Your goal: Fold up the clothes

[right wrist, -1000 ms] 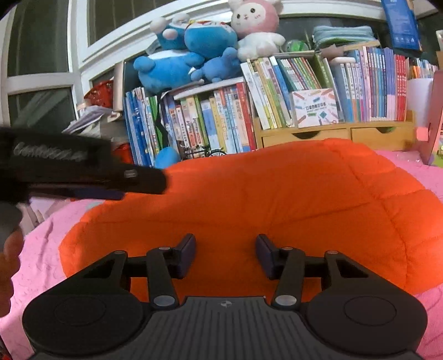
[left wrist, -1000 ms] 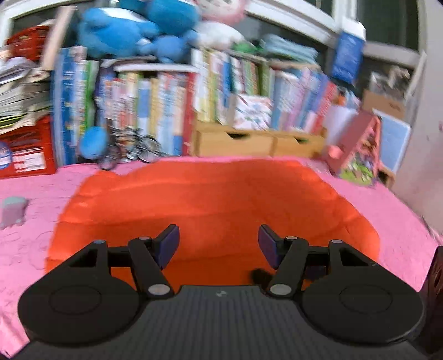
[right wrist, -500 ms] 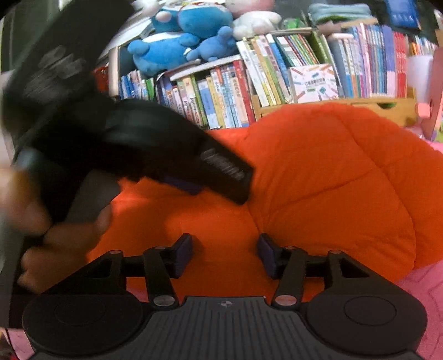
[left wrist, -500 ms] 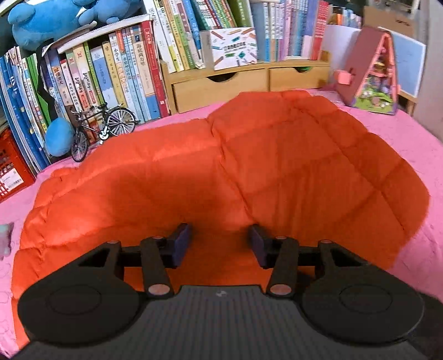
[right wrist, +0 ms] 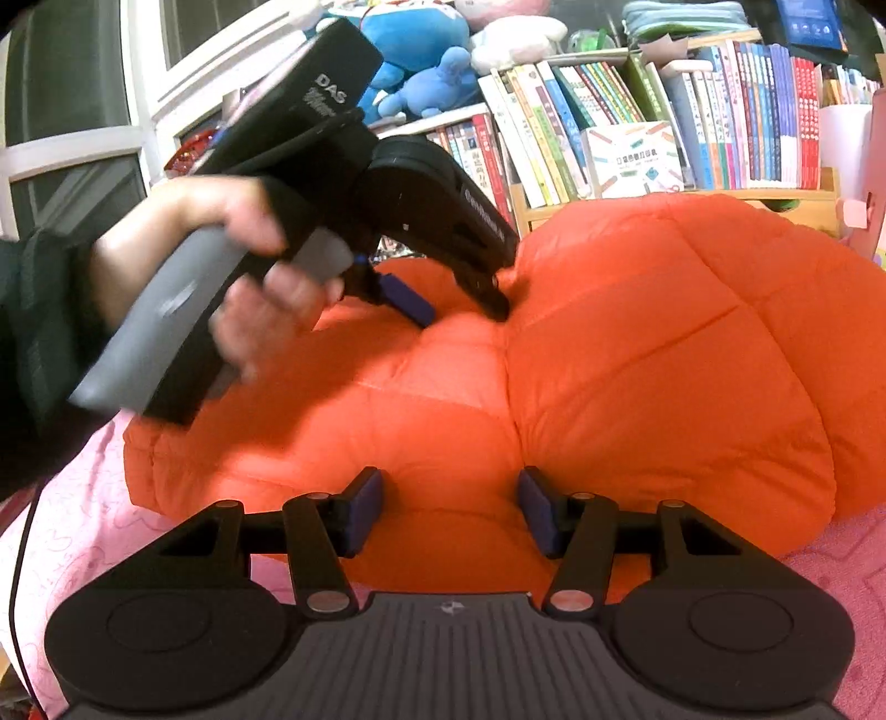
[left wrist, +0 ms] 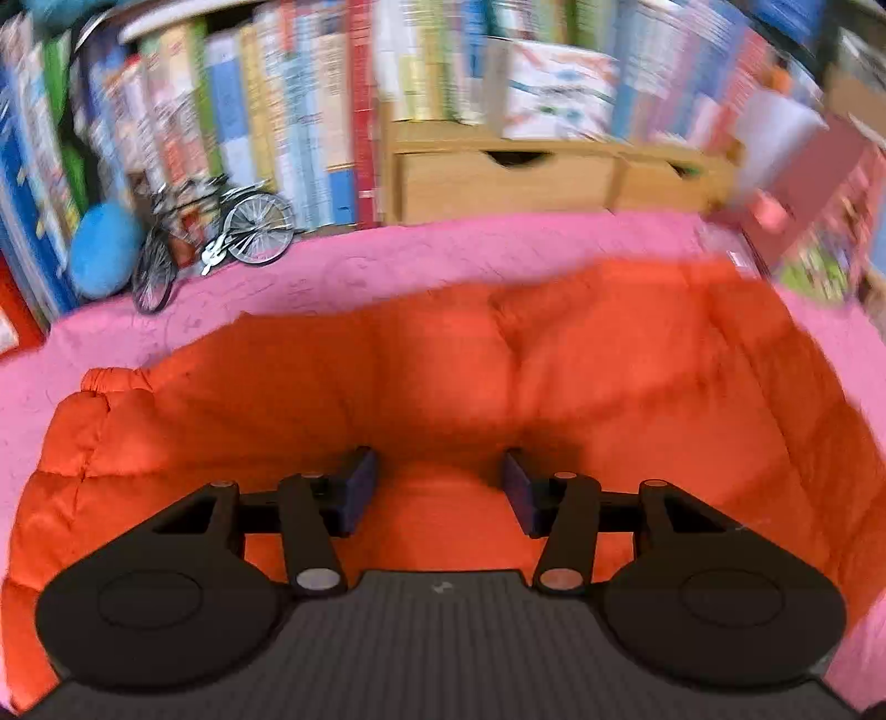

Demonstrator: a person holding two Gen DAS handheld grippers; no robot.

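A puffy orange quilted jacket (left wrist: 554, 360) lies bunched on the pink bed cover (left wrist: 443, 249). In the right wrist view the jacket (right wrist: 664, 343) rises as a rounded hump. A person's hand (right wrist: 183, 232) holds my left gripper (right wrist: 459, 310) tilted steeply down, its tips dug into the top of the jacket near a quilted seam. From its own camera, the left gripper (left wrist: 438, 484) stands open with a bulge of orange fabric between the pads. My right gripper (right wrist: 451, 507) is open at the jacket's near edge, fabric lying between its fingers.
Rows of books (right wrist: 747, 122) and wooden drawers (left wrist: 498, 177) stand right behind the jacket. A toy bicycle (left wrist: 221, 232) leans at the back left, and a pink toy house (left wrist: 819, 221) is at the right. Plush toys (right wrist: 421, 50) sit on top of the books.
The left gripper swung in from the left, tipped downward and came down onto the top of the jacket. Its jaws narrowed a little. The right gripper stayed put at the near edge.
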